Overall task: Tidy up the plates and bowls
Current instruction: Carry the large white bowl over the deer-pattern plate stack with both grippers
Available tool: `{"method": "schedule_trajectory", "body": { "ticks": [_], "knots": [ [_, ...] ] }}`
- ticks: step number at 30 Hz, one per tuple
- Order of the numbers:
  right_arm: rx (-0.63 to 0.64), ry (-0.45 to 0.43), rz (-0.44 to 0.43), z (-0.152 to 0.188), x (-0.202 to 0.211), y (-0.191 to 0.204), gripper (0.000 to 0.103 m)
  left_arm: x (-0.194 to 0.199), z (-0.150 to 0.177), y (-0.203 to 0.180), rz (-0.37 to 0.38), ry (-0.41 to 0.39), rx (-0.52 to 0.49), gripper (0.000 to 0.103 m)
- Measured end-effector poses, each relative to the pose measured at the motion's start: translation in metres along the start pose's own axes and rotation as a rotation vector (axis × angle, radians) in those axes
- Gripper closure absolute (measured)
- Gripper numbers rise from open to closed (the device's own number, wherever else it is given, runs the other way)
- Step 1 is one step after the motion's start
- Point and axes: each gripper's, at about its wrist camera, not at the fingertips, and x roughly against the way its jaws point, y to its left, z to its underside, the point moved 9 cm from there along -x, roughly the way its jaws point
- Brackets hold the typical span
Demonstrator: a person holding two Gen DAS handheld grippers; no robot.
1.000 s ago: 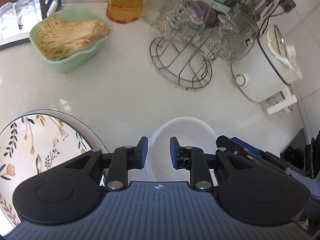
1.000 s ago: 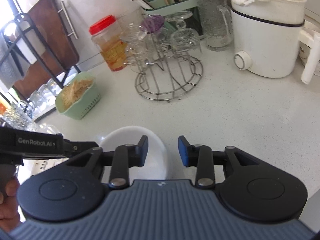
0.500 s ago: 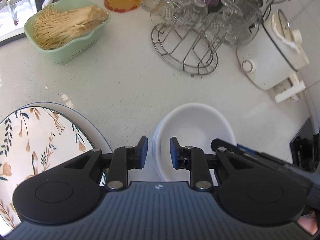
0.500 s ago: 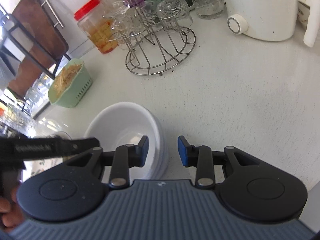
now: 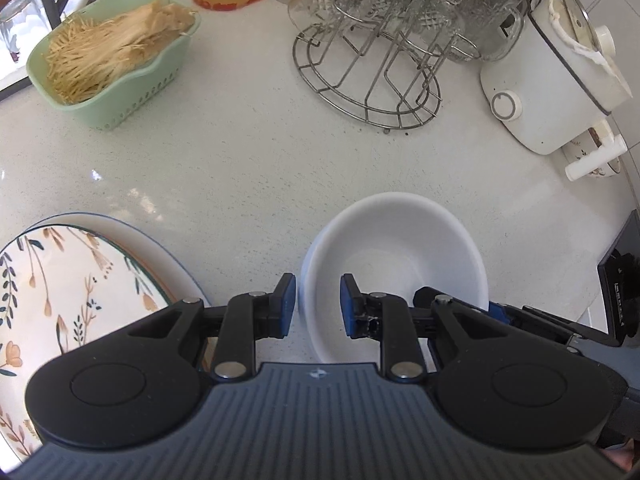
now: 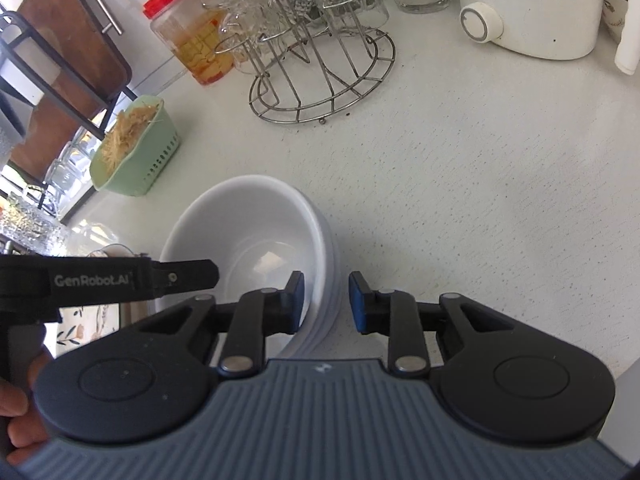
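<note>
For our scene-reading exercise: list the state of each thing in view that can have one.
Bowls, stacked upright, empty.
Floral plate, lying on lower plate.
Basket, full of pale strands.
Jar, lid on.
Glasses, upside down on rack.
Left gripper, open astride bowl rim.
Right gripper, open astride rim, jaws just closing.

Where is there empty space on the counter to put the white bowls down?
Bare counter lies between the green basket, wire glass rack, flowered plates and white bowls. More lies right of the bowls, below the white cooker. The back edge is crowded.
</note>
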Motion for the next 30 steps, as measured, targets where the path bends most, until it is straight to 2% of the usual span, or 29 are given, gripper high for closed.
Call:
{"method": "schedule_trajectory", "body": {
  "ticks": [4,10,13,27,30],
  "knots": [
    [0.039,-0.011,0.017,-0.001,0.000,0.003,0.075,-0.004,0.001,-0.001,-0.001,-0.007,0.005,0.076],
    [0.025,-0.030,0.024,-0.002,-0.004,0.000,0.075,-0.013,0.002,0.000,-0.018,0.011,-0.008,0.077],
    [0.004,-0.028,0.010,-0.004,-0.005,0.000,0.081,-0.014,0.001,-0.002,-0.022,0.007,-0.027,0.077],
    [-0.046,-0.041,-0.018,0.001,0.013,0.001,0.084,0.011,0.008,-0.008,0.041,0.004,-0.018,0.077],
    [-0.059,-0.054,-0.030,-0.002,0.022,0.003,0.084,0.023,0.008,-0.008,0.068,-0.002,0.012,0.077]
  ]
}}
